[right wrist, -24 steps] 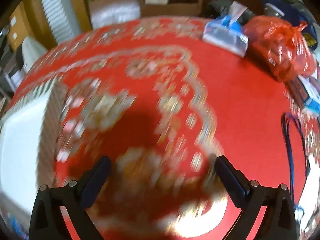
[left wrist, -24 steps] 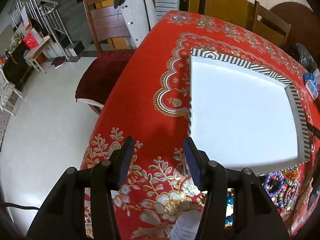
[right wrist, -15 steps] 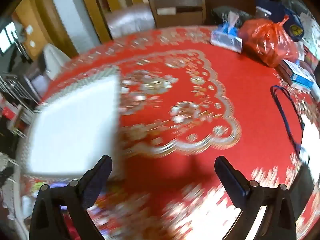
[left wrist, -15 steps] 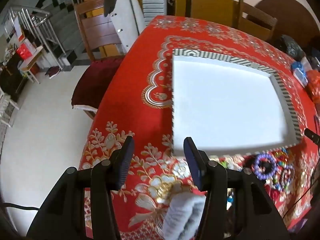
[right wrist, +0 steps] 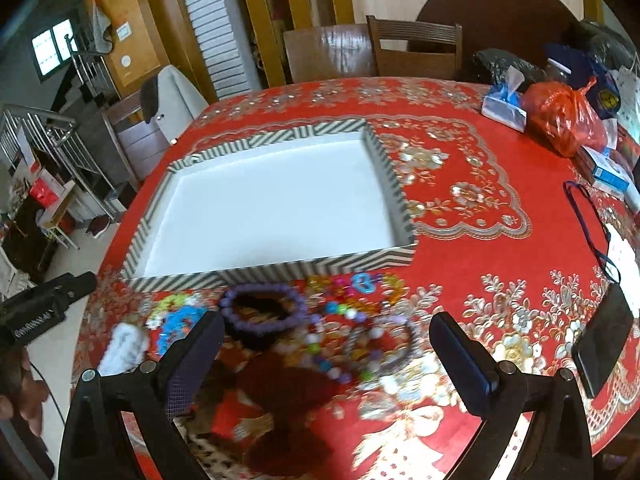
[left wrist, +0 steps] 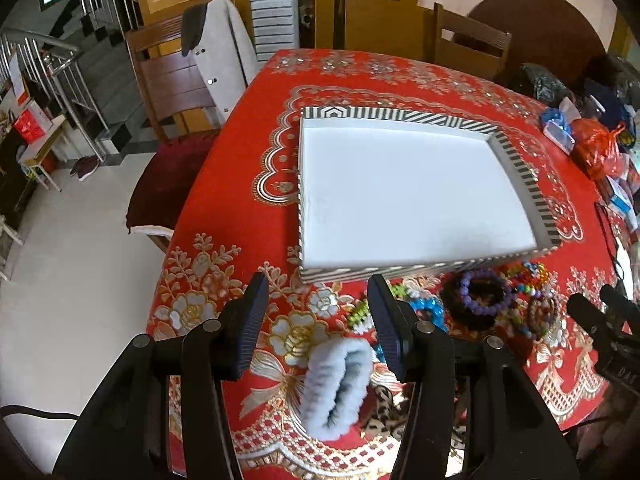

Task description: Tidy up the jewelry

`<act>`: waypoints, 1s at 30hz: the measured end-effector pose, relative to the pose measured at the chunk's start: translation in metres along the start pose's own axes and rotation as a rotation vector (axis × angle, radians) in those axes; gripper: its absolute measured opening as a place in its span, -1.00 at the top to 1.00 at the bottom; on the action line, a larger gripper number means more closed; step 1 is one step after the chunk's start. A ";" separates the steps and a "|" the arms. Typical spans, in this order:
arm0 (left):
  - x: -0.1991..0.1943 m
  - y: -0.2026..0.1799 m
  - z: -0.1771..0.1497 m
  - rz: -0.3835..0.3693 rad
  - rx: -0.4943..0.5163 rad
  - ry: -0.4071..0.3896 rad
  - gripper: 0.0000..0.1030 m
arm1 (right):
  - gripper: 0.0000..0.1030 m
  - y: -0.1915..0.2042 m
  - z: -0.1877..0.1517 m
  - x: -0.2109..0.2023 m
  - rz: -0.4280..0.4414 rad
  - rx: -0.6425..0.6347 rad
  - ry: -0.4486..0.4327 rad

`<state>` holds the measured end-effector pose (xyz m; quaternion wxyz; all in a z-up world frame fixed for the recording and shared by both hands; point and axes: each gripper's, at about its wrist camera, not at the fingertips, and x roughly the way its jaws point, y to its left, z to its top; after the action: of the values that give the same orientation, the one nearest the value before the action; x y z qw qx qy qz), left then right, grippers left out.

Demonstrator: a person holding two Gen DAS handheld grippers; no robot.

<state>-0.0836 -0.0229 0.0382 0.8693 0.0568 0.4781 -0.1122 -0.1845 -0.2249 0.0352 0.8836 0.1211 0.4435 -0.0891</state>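
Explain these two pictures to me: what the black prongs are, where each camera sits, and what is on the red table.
No robot here: a person holds a two-fingered tool in each hand, with a camera on each looking along its jaws. One picture is from the left gripper, the other from the right gripper. Both are open and hold nothing. On the red tablecloth sits a white striped tray, with nothing in it. In front of it lie beaded bracelets, including a purple bracelet, and a fluffy pale-blue hair tie.

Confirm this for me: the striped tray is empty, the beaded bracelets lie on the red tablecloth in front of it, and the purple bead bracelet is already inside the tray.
One part is wrong. The purple bead bracelet is not in the striped tray; it lies on the red tablecloth just outside the near wall, among the other beaded bracelets. The right wrist view shows it. The tray is indeed empty.
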 end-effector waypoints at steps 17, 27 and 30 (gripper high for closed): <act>-0.018 -0.001 -0.012 -0.026 0.018 -0.018 0.02 | -0.99 0.035 -0.007 -0.020 -0.018 -0.047 -0.020; -0.018 0.000 -0.014 -0.022 0.018 -0.012 0.02 | -0.99 0.027 -0.010 -0.017 -0.023 -0.046 0.005; -0.015 -0.001 -0.014 -0.019 0.016 -0.001 0.02 | -0.99 0.021 -0.011 -0.016 -0.037 -0.040 0.017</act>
<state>-0.1033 -0.0186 0.0435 0.8679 0.0589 0.4773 -0.1241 -0.1962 -0.2006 0.0444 0.8802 0.0960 0.4548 -0.0957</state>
